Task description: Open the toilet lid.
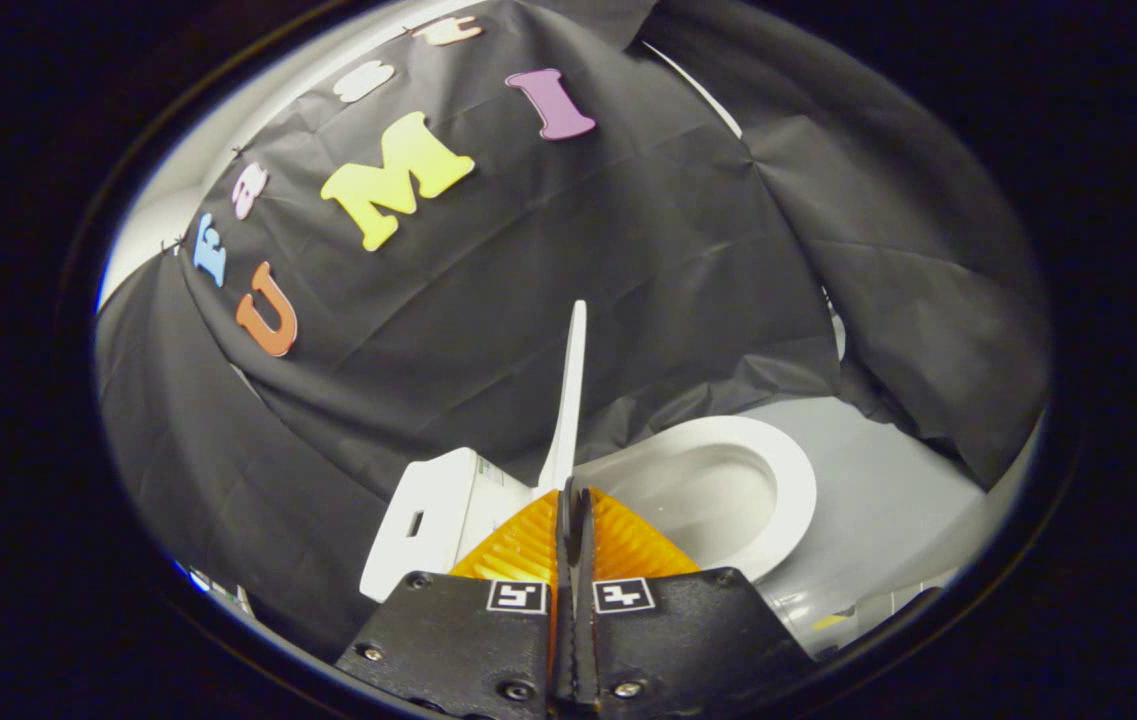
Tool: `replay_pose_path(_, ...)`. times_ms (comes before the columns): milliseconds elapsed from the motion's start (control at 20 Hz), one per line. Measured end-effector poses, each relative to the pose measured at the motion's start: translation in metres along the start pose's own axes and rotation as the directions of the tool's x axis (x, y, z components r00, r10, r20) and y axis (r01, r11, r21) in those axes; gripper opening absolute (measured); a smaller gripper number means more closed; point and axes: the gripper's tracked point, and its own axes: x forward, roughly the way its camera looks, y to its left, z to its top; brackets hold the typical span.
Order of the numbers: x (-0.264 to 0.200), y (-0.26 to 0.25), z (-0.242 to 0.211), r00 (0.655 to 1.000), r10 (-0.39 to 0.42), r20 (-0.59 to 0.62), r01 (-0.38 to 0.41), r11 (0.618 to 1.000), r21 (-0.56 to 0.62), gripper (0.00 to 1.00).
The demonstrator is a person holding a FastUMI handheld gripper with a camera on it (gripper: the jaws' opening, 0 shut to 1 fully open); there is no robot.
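Presently my hand-held gripper (573,495) pinches the raised toilet lid (569,400), which stands edge-on at twelve o'clock from the fingers; the open toilet seat (788,480) lies at two o'clock, the tank (428,520) at ten. No legible labels.

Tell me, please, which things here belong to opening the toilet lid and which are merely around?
Part of the job:
toilet lid, raised on edge, pinched between the fingers
gripper, shut on the lid
toilet seat, exposed

Merely around:
toilet tank
black cloth wall
grey floor
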Motion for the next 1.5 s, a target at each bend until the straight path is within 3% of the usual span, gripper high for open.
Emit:
replay_pose_path(300, -0.001, 0.038, -0.001, 0.999, -0.034, 0.041, 0.039, 0.99, -0.136, 0.04)
replay_pose_path(1200, 0.003, 0.134, -0.021, 0.998, -0.027, 0.061, 0.043, 0.963, -0.266, 0.04)
replay_pose_path(1500, 0.006, 0.163, -0.029, 0.996, -0.034, 0.081, 0.059, 0.937, -0.343, 0.04)
